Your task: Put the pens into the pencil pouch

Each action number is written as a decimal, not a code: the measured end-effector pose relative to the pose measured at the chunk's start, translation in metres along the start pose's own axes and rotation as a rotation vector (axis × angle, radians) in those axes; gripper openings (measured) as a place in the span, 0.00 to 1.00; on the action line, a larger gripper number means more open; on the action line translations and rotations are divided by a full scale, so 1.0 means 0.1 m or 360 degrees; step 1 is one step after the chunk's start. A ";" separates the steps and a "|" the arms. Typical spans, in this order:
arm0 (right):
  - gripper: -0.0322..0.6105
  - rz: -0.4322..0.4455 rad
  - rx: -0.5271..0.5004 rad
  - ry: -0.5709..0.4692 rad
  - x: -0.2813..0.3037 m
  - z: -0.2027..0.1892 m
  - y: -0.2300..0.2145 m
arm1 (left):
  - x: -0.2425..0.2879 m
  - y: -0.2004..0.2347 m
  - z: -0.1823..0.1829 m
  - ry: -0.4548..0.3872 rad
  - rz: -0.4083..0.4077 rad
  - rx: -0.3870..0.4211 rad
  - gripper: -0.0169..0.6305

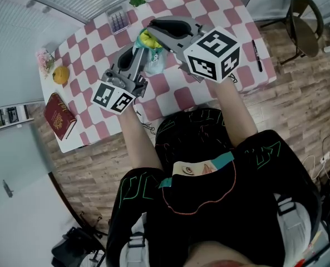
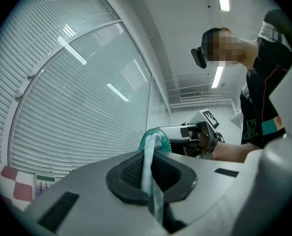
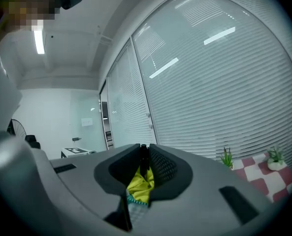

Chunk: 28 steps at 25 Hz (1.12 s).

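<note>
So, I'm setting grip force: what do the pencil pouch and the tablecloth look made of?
Pencil pouch: likely soft translucent plastic, teal-tinted; it pinches into a thin, see-through fold, with a toothed zipper edge. Tablecloth: probably matt woven cloth or vinyl, checked pink and white; no glare shows.

The head view looks steeply down on the checkered table (image 1: 178, 96); each gripper view sits close behind its jaws, facing level toward window blinds (image 3: 210, 82) (all three share the pencil pouch (image 1: 152, 60)).
</note>
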State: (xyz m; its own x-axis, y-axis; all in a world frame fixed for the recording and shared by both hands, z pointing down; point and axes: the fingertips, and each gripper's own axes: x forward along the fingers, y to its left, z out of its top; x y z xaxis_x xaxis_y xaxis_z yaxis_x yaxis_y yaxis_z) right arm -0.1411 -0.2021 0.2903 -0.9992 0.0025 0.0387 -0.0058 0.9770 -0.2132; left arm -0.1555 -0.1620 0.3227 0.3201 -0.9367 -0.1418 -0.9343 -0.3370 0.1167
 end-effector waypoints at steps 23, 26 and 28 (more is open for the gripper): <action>0.05 -0.0146 0.0120 -0.0291 -0.15 0.20 -0.29 | -0.07 0.05 -0.01 -0.0007 -0.0017 -0.0041 0.03; 0.05 -0.0208 0.0122 -0.0278 -0.22 0.17 -0.38 | -0.01 0.03 -0.04 0.0001 -0.0045 -0.0054 0.03; 0.05 -0.0250 0.0114 -0.0270 -0.28 0.17 -0.43 | 0.03 0.01 -0.06 0.0004 -0.0065 -0.0062 0.03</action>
State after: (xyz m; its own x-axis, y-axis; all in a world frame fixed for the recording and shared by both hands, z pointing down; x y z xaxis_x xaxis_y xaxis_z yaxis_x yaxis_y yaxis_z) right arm -0.1136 -0.2481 0.2820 -0.9780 -0.1899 -0.0865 -0.1582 0.9450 -0.2861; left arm -0.1543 -0.1655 0.3283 0.3584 -0.9222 -0.1451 -0.9136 -0.3785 0.1489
